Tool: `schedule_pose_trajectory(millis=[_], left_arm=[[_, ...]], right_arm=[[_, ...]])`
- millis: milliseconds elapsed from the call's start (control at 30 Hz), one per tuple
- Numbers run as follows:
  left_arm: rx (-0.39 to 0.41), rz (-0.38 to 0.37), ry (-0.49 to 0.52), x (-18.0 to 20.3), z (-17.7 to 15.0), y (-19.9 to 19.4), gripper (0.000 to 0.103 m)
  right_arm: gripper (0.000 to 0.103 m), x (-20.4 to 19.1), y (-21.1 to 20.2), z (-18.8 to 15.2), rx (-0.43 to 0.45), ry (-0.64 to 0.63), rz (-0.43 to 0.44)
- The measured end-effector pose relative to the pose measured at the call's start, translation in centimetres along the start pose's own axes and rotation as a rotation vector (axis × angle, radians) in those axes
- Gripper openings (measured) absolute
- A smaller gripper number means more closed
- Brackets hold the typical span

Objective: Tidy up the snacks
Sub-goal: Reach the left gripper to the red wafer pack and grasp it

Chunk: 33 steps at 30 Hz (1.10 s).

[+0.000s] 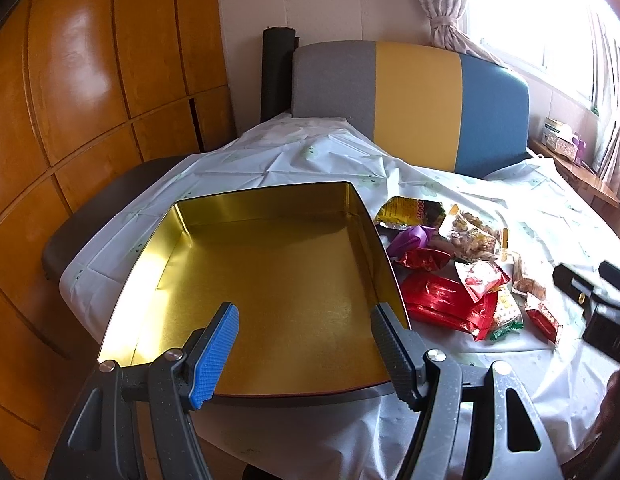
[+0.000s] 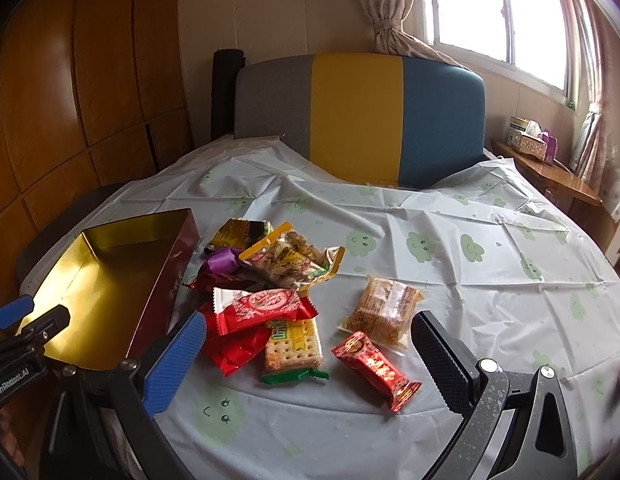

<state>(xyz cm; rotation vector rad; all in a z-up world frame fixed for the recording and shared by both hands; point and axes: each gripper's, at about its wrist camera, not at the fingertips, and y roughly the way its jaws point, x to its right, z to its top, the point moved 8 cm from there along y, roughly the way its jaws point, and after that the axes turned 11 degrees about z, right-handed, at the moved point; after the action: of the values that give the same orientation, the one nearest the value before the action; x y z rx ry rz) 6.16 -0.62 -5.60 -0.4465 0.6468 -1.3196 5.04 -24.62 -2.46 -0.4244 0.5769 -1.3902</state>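
Note:
An empty tin [image 1: 270,204] with a gold inside and dark red walls [image 2: 166,280] stands on the left of the table. My left gripper [image 1: 306,320] hangs open over its near edge, holding nothing. Right of the tin lies a heap of snacks: a red wafer pack [image 2: 262,306], a cracker pack [image 2: 294,348], a nut bag [image 2: 294,260] and a purple candy [image 2: 222,260]. A golden cake pack [image 2: 383,312] and a small red bar [image 2: 375,368] lie apart. My right gripper [image 2: 306,360] is open and empty, just short of the cracker pack and red bar.
A white cloth [image 2: 449,280] with green prints covers the round table. A chair [image 2: 389,120] with a grey, yellow and blue back stands at the far side. Wooden cabinets [image 1: 90,100] are on the left, and a wooden shelf [image 2: 549,168] with tissue boxes on the right.

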Motion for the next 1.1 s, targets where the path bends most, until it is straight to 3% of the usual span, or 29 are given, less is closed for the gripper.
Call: schedule_pose_trajectory(millis=[267, 400, 500, 667, 800, 967, 1100], left_arm=[[-0.012, -0.071, 0.013, 1.0, 0.0, -0.1, 0.070], [-0.092, -0.216, -0.017, 2.4, -0.3, 0.2, 0.070], [-0.110, -0.211, 0.043, 3.8, -0.3, 0.4, 0.070], [-0.105, -0.282, 0.116, 5.9, 0.7, 0.2, 0.068], [-0.134, -0.312, 0.210, 8.0, 1.5, 0.8, 0.068], [-0.127, -0.383, 0.453, 13.0, 1.9, 1.2, 0.062], [-0.129, -0.414, 0.575, 16.4, 2.1, 2.4, 0.062]], right_arm=[[0.103, 3.8, -0.3, 2.8, 0.004, 0.034, 0.002], [0.103, 7.0, 0.7, 4.3, -0.055, 0.030, 0.002], [0.103, 10.3, 2.1, 4.6, -0.109, 0.036, -0.028], [0.103, 15.9, 4.0, 3.1, -0.175, 0.216, -0.049], [0.103, 17.6, 4.3, 2.7, -0.187, 0.359, 0.007], [0.103, 16.4, 5.0, 1.9, -0.245, 0.365, 0.055], [0.103, 15.5, 5.2, 2.0, -0.254, 0.335, 0.077]])
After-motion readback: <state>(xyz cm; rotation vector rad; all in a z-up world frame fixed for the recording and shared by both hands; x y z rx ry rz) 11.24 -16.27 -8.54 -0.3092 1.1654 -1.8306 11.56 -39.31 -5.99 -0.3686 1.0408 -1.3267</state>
